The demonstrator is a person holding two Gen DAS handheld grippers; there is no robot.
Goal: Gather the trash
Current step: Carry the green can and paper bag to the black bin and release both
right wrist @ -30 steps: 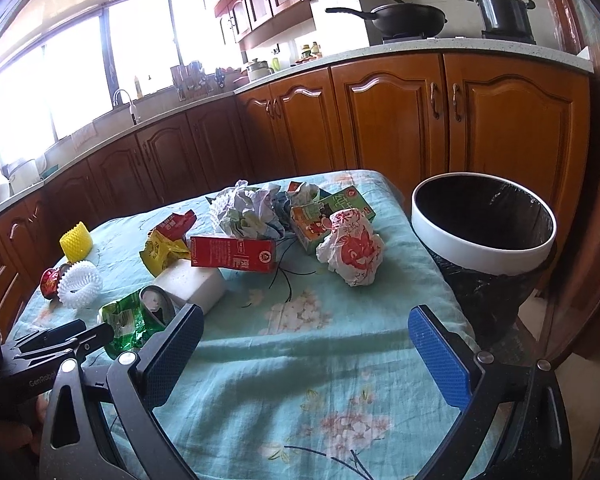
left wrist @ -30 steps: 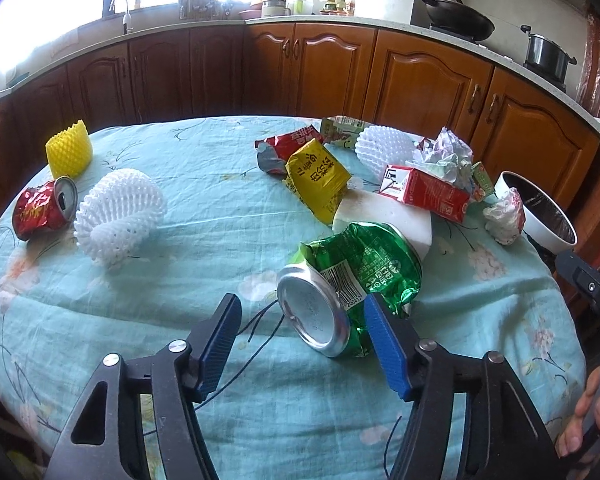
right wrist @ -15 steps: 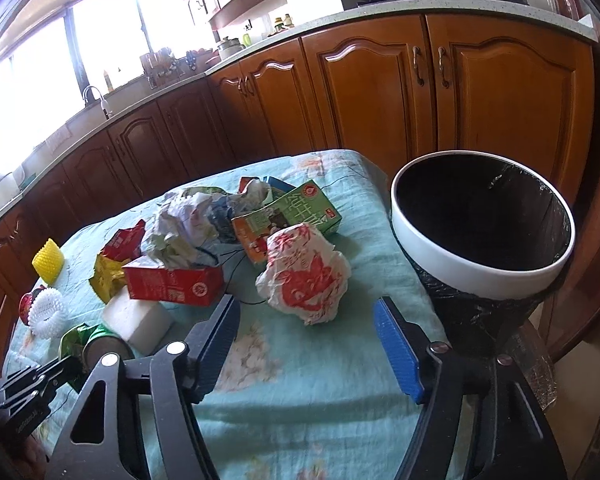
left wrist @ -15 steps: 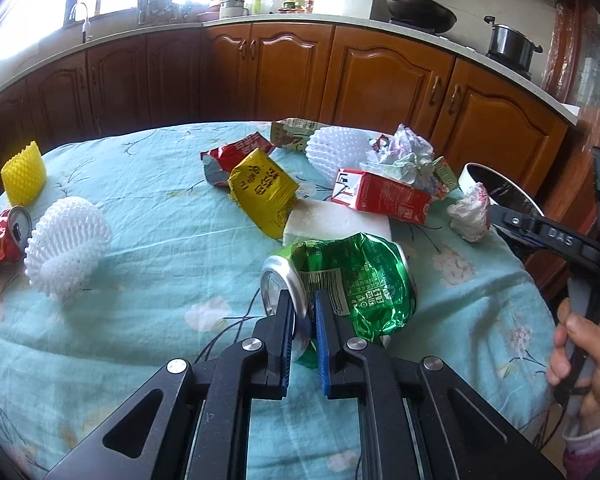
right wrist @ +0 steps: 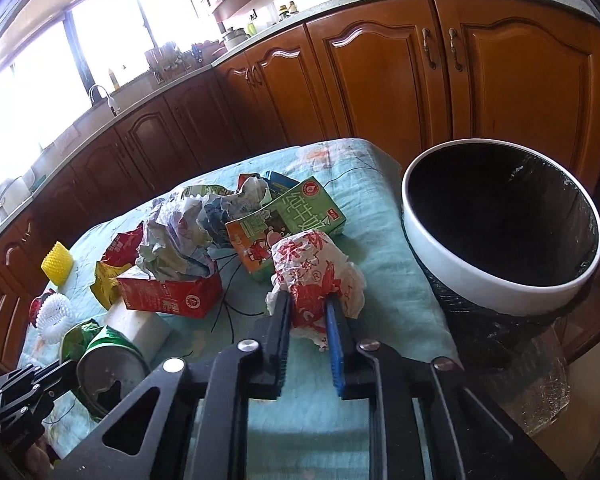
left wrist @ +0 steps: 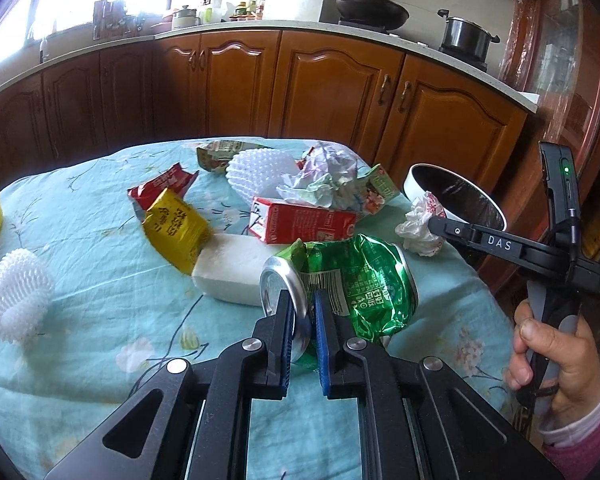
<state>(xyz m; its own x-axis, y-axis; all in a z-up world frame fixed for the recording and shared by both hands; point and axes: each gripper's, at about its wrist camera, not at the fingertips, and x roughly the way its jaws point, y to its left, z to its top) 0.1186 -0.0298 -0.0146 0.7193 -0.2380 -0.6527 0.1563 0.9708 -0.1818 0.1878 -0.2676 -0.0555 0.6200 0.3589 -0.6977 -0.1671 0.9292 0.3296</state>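
My left gripper (left wrist: pixel 303 300) is shut on the rim of a crushed green can (left wrist: pixel 352 280) lying on the blue tablecloth (left wrist: pixel 100 280); the can also shows in the right wrist view (right wrist: pixel 104 364). My right gripper (right wrist: pixel 308 304) is shut on a crumpled white-and-red paper wrapper (right wrist: pixel 314 276), seen from the left wrist view (left wrist: pixel 418 228) at the table's right edge. The white-rimmed trash bin (right wrist: pixel 500 276) with a black liner stands just right of the wrapper, beside the table.
A red carton (left wrist: pixel 304 224), white foam block (left wrist: pixel 232 272), yellow packet (left wrist: pixel 176 232), red packet (left wrist: pixel 162 186), crumpled paper (left wrist: pixel 324 176), green carton (right wrist: pixel 284 224), white foam nets (left wrist: pixel 16 296) and a yellow net (right wrist: pixel 58 268) lie on the table. Wooden cabinets stand behind.
Both grippers went from wide open to shut: the left closed on the green can's rim, the right moved forward and closed on the wrapper. The left view has swung right, towards the bin.
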